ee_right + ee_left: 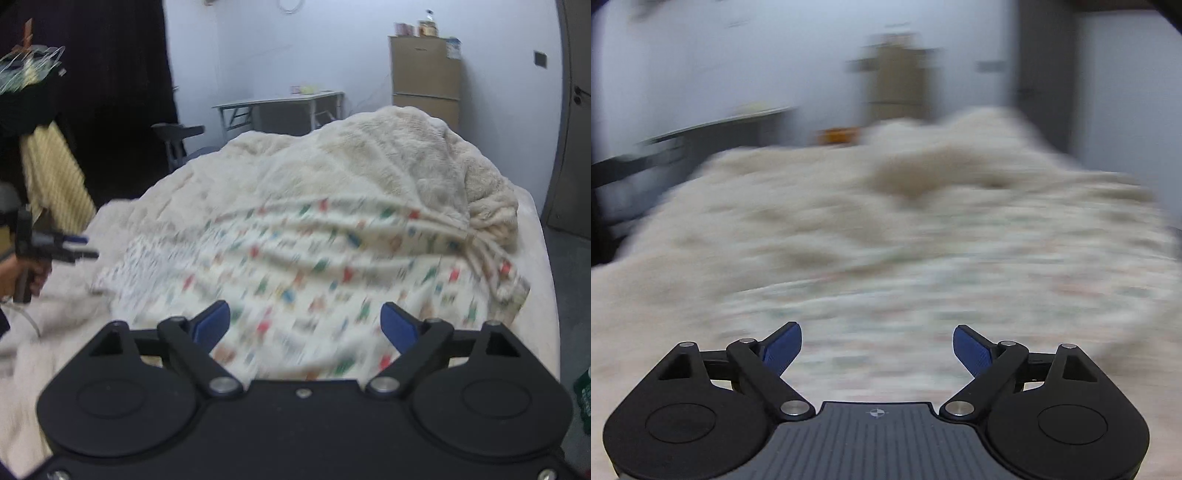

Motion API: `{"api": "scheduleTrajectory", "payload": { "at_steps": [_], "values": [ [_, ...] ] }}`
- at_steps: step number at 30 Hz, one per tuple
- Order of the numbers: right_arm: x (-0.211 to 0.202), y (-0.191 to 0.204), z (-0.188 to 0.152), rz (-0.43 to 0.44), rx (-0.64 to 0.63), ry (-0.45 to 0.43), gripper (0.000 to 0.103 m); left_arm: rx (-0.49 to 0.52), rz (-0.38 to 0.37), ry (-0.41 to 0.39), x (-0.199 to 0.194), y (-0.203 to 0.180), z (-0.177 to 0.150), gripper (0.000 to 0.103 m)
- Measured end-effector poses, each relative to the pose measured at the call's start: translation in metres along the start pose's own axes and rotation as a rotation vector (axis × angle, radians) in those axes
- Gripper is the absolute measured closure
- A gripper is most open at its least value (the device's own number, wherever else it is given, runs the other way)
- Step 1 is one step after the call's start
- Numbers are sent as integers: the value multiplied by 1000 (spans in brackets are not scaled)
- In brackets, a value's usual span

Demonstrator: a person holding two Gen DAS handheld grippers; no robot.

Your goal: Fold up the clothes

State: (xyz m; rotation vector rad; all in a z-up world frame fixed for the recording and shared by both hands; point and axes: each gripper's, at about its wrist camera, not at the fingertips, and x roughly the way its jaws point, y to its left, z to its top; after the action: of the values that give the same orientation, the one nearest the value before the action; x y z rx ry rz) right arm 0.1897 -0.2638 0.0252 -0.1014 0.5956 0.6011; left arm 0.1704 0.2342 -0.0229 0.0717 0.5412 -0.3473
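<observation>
A white garment printed with small red, green and blue shapes lies spread on the bed, its far end bunched against a cream fluffy blanket. My right gripper hovers over its near edge, open with nothing between its blue pads. In the left wrist view, my left gripper is open and empty above the same garment, which is heavily blurred. From the right wrist view, the left gripper shows at the far left, held by a hand beside the garment's left edge.
The bed's right edge drops to a dark floor beside a door. Behind the bed stand stacked cardboard boxes, a grey table and a chair. A dark curtain and a yellow striped cloth hang at left.
</observation>
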Motion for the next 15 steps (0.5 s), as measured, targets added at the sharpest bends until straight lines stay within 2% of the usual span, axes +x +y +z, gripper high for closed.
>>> {"api": "scheduleTrajectory", "payload": {
  "at_steps": [1, 2, 5, 7, 9, 11, 13, 15],
  "values": [
    [-4, 4, -11, 3, 22, 8, 15, 30, -77, -11, -2, -25, 4, 25],
    [-8, 8, -22, 7, 44, 15, 15, 54, -201, -21, -3, -58, 10, 29],
    [-12, 16, -32, 10, 50, 20, 16, 45, -444, -21, 8, -121, 21, 38],
    [-13, 27, -38, 38, 64, 16, 21, 96, -447, -29, 10, -151, 20, 38],
    [-7, 35, -35, 59, 72, 29, 35, 170, -437, -16, 16, -183, 12, 43],
    [-1, 44, -30, 71, 75, 38, 42, 246, -426, 33, 21, -208, -5, 47],
    [16, 54, -21, 87, 83, 78, 48, 284, -392, 42, 18, -217, -18, 47],
    [34, 61, -18, 113, 90, 129, 53, 282, -377, 40, 15, -218, -23, 47]
  ]
}}
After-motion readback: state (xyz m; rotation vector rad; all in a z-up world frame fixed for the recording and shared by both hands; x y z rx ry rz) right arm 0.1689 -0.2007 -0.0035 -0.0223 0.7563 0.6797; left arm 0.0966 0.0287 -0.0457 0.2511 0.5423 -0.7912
